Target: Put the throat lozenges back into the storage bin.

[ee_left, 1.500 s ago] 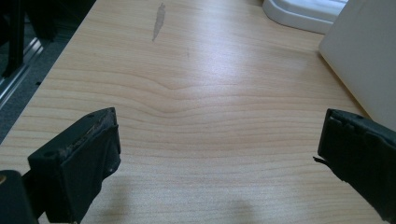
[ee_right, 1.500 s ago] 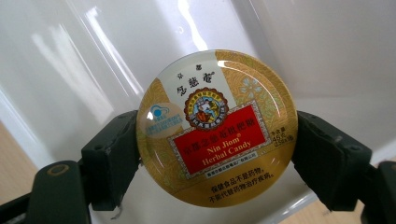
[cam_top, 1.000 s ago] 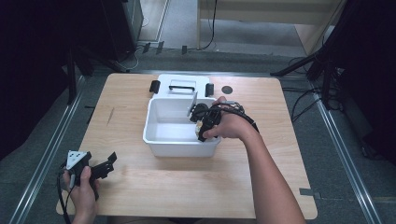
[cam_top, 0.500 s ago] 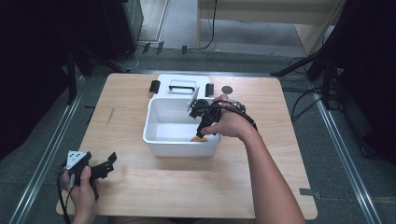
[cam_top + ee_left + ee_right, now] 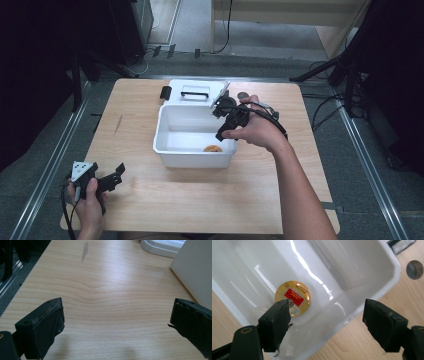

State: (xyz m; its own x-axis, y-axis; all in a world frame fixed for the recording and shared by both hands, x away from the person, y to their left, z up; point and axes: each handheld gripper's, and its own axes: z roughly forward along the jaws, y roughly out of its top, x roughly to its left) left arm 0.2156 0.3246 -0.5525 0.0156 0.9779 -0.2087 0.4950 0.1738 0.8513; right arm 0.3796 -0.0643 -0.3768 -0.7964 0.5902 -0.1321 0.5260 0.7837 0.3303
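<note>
Lifted since a second ago, my right gripper (image 5: 226,125) now hangs above the right rim of the white rectangular plastic tub (image 5: 192,161) instead of reaching down inside it. Its jaws stand apart with nothing between them. The round gold tin with the red label (image 5: 292,298) lies flat on the tub floor, near the front right corner, so I judge the drop-in done. The white tub lid with the black handle (image 5: 196,93) lies behind the tub, perhaps the next job. My left gripper (image 5: 112,175) rests spread and empty on the pale wooden table (image 5: 107,285).
</note>
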